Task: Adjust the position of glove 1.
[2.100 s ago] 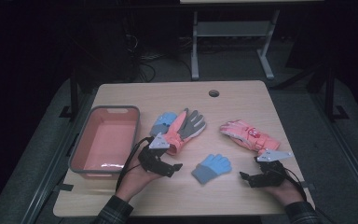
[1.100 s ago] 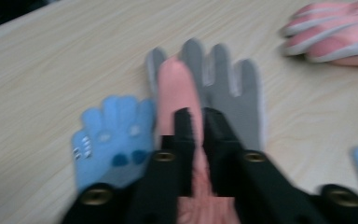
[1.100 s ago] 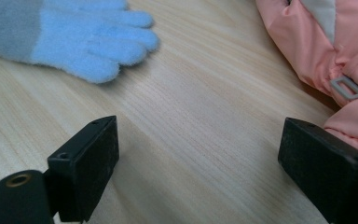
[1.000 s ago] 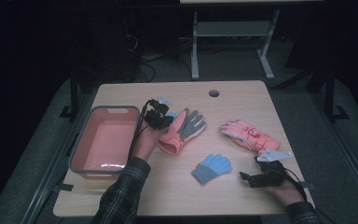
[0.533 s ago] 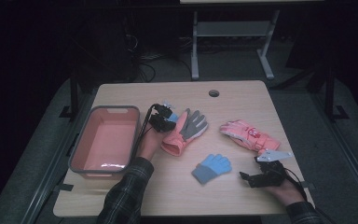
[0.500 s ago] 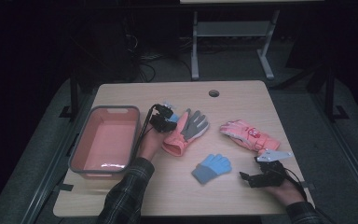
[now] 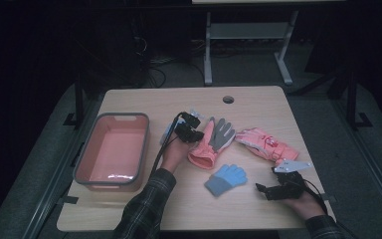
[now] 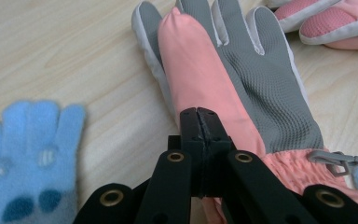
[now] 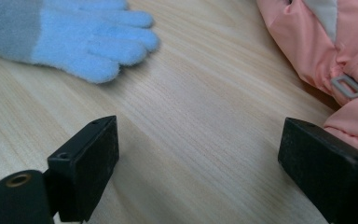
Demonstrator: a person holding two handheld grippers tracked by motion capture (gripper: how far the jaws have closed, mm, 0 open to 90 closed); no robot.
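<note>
Left gripper [image 7: 189, 130] sits at the table's centre, at the 9 o'clock edge of the pink-and-grey glove [image 7: 211, 142]. In the left gripper view its 2 jaws are pressed together over the glove's pink thumb [image 8: 193, 70]; whether fabric is pinched between them cannot be told. A small blue glove [image 8: 25, 154] lies just beside it at 9 o'clock in that view. Right gripper [image 7: 273, 189] rests low on the table at 4 o'clock, jaws spread wide with bare wood between them. A second blue glove [image 7: 226, 179] lies at 9 o'clock of it; a pink glove [image 7: 263, 144] at 12 o'clock. The pink tub [image 7: 110, 185] stands at the table's 9 o'clock side.
</note>
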